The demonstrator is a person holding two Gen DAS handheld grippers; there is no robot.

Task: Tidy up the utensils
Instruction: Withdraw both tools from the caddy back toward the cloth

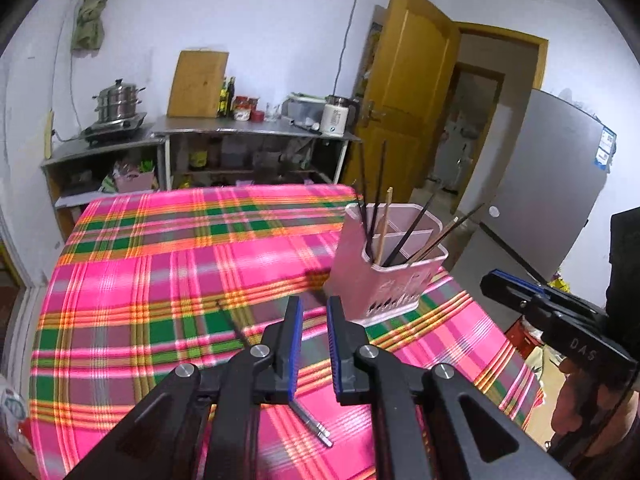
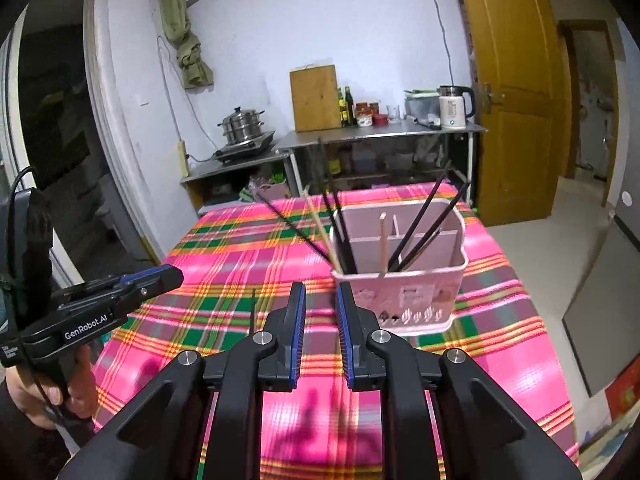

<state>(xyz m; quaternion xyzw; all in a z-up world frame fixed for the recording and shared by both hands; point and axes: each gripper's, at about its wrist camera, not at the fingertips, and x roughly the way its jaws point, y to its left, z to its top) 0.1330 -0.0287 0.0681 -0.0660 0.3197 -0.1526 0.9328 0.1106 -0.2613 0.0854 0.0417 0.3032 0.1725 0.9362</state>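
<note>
A pink utensil holder (image 1: 384, 280) (image 2: 404, 300) stands on the plaid tablecloth (image 1: 160, 260) with several dark chopsticks (image 2: 416, 232) and a pale wooden one (image 2: 383, 240) upright in it. One dark chopstick with a metal end (image 1: 314, 426) (image 2: 253, 310) lies flat on the cloth and passes under my left gripper (image 1: 315, 304). That gripper's jaws stand a narrow gap apart with only cloth showing between them. My right gripper (image 2: 321, 292) hovers just left of the holder's near side, its jaws slightly apart and empty. Each gripper also shows in the other's view: the right gripper (image 1: 490, 280) and the left gripper (image 2: 174, 274).
The table's far and right edges drop to the floor. Behind it stands a steel counter (image 1: 256, 128) with a steamer pot (image 1: 118, 100), a cutting board (image 1: 196, 84), bottles and a kettle (image 2: 454, 106). A yellow door (image 1: 404, 92) and a grey fridge (image 1: 552, 184) are on the right.
</note>
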